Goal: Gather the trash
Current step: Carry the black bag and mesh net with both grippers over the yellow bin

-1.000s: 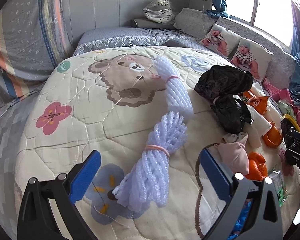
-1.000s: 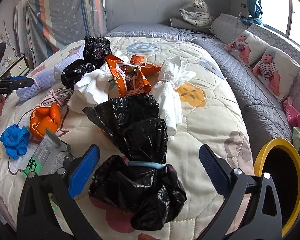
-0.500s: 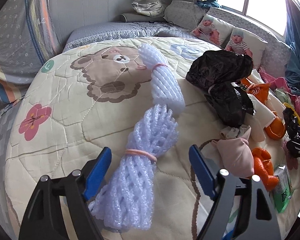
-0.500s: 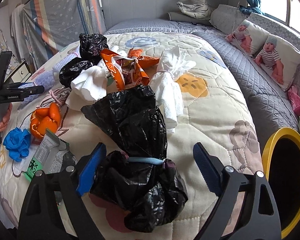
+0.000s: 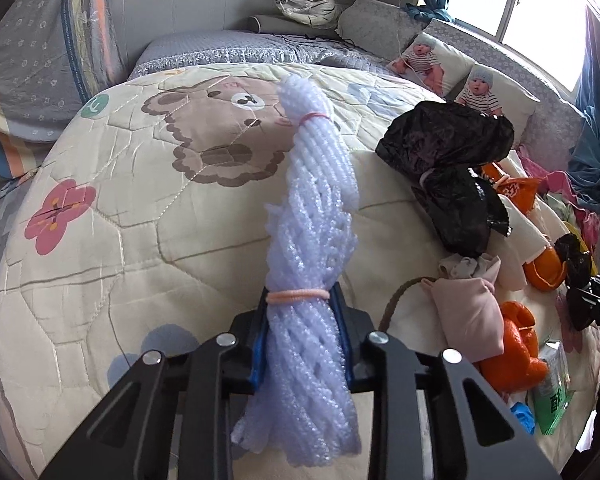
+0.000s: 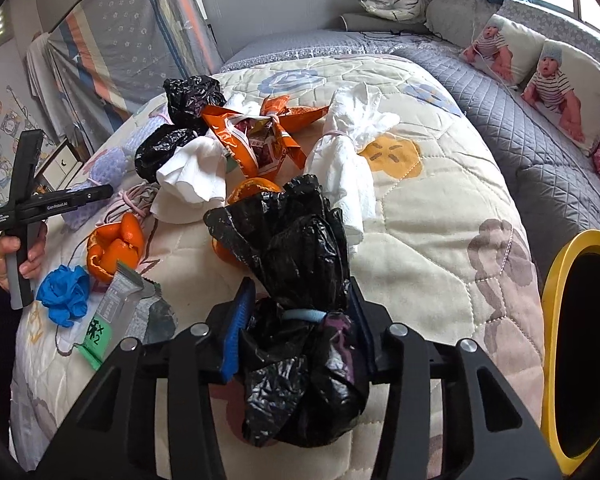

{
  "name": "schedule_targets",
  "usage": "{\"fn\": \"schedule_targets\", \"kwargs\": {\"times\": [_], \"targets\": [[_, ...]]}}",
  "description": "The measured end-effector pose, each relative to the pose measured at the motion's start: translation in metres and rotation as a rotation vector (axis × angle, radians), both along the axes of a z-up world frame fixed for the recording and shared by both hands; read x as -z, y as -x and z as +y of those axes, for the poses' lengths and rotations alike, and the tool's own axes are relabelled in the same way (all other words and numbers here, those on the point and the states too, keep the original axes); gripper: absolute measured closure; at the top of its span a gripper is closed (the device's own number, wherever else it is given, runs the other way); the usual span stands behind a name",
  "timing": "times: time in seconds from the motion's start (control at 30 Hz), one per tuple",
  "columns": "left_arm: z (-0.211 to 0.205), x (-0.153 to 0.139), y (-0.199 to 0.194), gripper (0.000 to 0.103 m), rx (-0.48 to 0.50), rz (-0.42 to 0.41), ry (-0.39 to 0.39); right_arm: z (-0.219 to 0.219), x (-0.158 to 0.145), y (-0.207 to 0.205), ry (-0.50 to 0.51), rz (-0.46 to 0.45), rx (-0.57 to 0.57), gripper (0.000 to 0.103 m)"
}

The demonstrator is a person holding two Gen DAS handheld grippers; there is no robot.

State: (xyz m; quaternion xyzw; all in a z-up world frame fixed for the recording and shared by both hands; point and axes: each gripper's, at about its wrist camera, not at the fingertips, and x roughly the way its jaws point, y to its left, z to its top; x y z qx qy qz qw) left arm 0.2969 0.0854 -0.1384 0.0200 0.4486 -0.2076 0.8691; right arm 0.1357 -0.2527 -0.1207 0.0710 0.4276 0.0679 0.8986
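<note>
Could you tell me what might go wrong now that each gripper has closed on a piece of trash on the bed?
The left gripper has just closed on one end of the long foam net bundle; its free length may sag or swing and drag the black bags beside it.

The right gripper has just closed on crumpled film of the black plastic bag near its blue tie, so it might slip or tear before reaching the yellow-rimmed bin.

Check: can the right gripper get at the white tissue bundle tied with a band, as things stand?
Probably not yet. The right gripper has just been closing and is shut on the black bag bundle, which also stands between it and the white tissue bundle. Once that bag is dropped, nothing else blocks the way.
</note>
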Motion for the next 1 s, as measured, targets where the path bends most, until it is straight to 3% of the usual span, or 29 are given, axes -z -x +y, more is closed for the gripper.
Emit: {"fn": "schedule_targets", "kwargs": {"times": [0.63, 0.8, 1.0], "targets": [[0.014, -0.055, 0.049, 0.078, -0.008, -0.126, 0.185, -0.014, -0.047, 0.040, -0.085, -0.143, 0.017, 0.067], [-0.004, -0.084, 0.067, 0.078, 0.007, -0.182, 0.222, -0.032, -0.057, 0.045, -0.104, -0.165, 0.059, 0.067], [-0.060, -0.111, 0.083, 0.078, 0.079, -0.236, 0.246, -0.059, -0.065, 0.051, -0.097, -0.200, 0.106, 0.067]]}}
